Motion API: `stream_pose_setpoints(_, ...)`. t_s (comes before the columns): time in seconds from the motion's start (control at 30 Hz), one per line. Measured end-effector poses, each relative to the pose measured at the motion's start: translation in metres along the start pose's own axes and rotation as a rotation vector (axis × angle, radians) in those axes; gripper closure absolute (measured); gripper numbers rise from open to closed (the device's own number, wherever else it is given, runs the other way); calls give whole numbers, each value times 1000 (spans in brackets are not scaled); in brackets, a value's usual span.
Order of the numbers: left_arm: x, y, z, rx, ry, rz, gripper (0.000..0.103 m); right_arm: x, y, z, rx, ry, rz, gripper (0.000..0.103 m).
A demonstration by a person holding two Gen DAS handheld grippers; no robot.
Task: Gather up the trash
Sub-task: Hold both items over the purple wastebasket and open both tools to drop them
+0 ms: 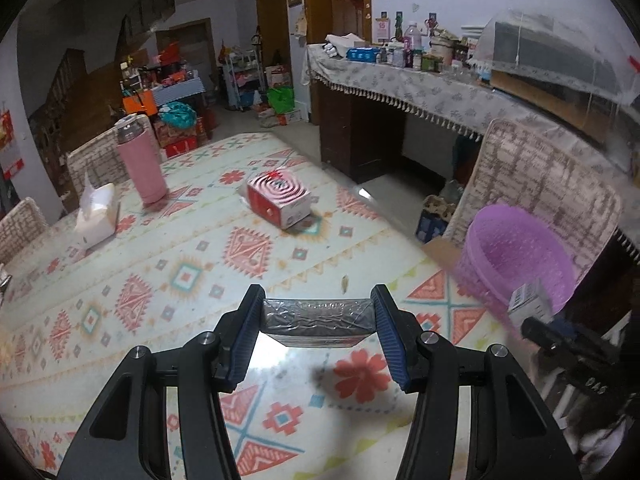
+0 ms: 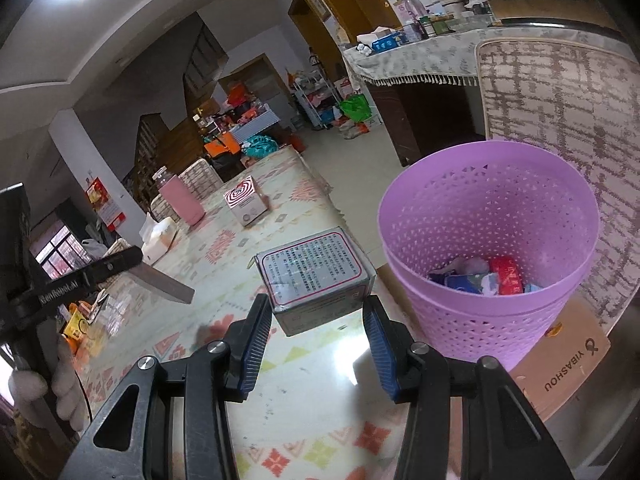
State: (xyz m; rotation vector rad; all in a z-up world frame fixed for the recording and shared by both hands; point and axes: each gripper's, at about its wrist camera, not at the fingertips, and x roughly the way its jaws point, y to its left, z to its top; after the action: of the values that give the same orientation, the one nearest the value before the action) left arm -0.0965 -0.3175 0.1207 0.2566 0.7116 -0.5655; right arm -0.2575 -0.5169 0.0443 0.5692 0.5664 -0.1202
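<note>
Two boxes in hand: left gripper (image 1: 318, 322) jaws clamped on a flat dark film-wrapped box (image 1: 318, 320), right gripper (image 2: 316, 322) jaws clamped on a grey box with a red-bordered text panel (image 2: 316, 276). Both above the worktop (image 1: 180, 280), near the purple bin (image 2: 488, 248). Bin partly filled already, red and blue wrappers at the bottom. Left to do: drop both, then probably the red swirl-top box (image 1: 278, 198). Panel print too small to read. Readable: "YIBASHOU" on the cardboard sheet (image 2: 560, 364) under the bin.
</note>
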Motion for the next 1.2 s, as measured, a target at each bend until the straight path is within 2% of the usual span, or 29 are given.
stream_pose_setpoints(0.13, -2, -9, 15, 28, -14, -17, 50, -1, -8, 8, 8, -12, -9, 52)
stream_pose_setpoints(0.23, 0, -22, 26, 53, -18, -58, 50, -2, -15, 14, 15, -22, -21, 52)
stream_pose_setpoints(0.53, 32, -82, 66, 100, 14, -244, 50, -11, -37, 42, 7, -77, -107, 52)
stream_pose_setpoints(0.7, 65, -122, 86, 122, 68, -338, 50, -12, -59, 55, 27, -87, -167, 52)
stream_pose_setpoints(0.8, 82, -143, 95, 128, 93, -360, 50, -12, -71, 61, 36, -88, -196, 52)
stream_pose_setpoints(0.87, 86, -154, 98, 151, 87, -358, 50, -11, -80, 65, 42, -88, -217, 51)
stream_pose_setpoints(0.97, 93, -170, 103, 161, 86, -396, 49, -10, -90, 68, 65, -91, -233, 50)
stream_pose_setpoints(1.03, 95, -174, 104, 158, 98, -414, 45, -8, -97, 68, 81, -90, -241, 48)
stream_pose_setpoints(1.1, 93, -175, 101, 155, 96, -426, 32, -7, -101, 67, 96, -87, -241, 43)
stream_pose_setpoints(1.2, 91, -171, 96, 157, 102, -423, 31, -6, -102, 62, 102, -79, -238, 42)
